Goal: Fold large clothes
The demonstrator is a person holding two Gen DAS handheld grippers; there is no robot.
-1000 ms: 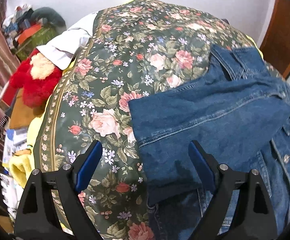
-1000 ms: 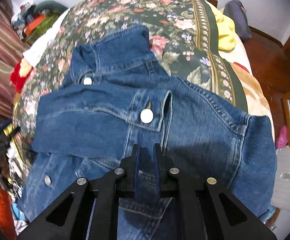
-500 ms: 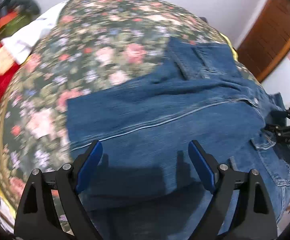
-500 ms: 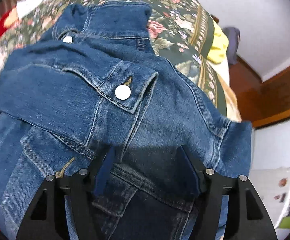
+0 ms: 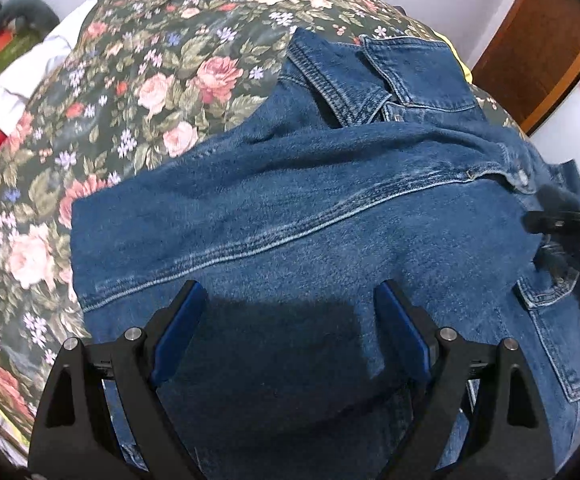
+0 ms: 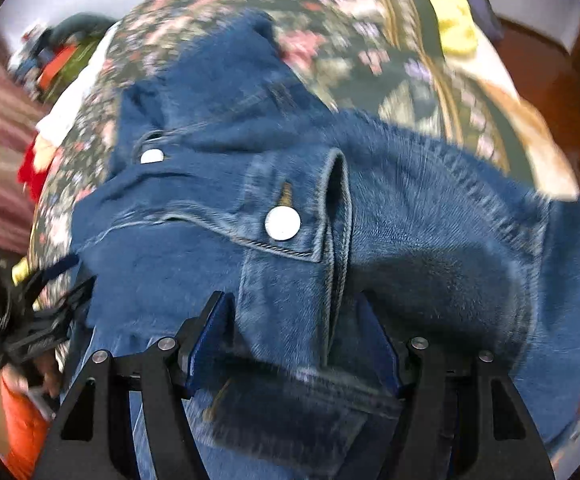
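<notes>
A blue denim jacket [image 5: 310,216] lies on a bed with a dark floral bedspread [image 5: 161,80]. One sleeve is folded across its body, with the cuff and a silver button [image 6: 282,223] in the right wrist view. My left gripper [image 5: 290,320] is open and hovers over the folded sleeve. My right gripper [image 6: 296,332] is open, its jaws either side of the cuff fabric [image 6: 290,280]. The right gripper also shows at the right edge of the left wrist view [image 5: 562,222], and the left gripper at the left edge of the right wrist view [image 6: 37,320].
A red plush toy [image 6: 33,164] and piled clutter [image 6: 57,60] lie left of the bed. A yellow cloth [image 6: 454,28] lies at the bed's far right. A wooden door [image 5: 546,40] stands at the right. A white wall runs behind the bed.
My right gripper has let go of the denim and opened. My left gripper has stayed open and moved right, over the folded sleeve. The right view has tilted and blurred.
</notes>
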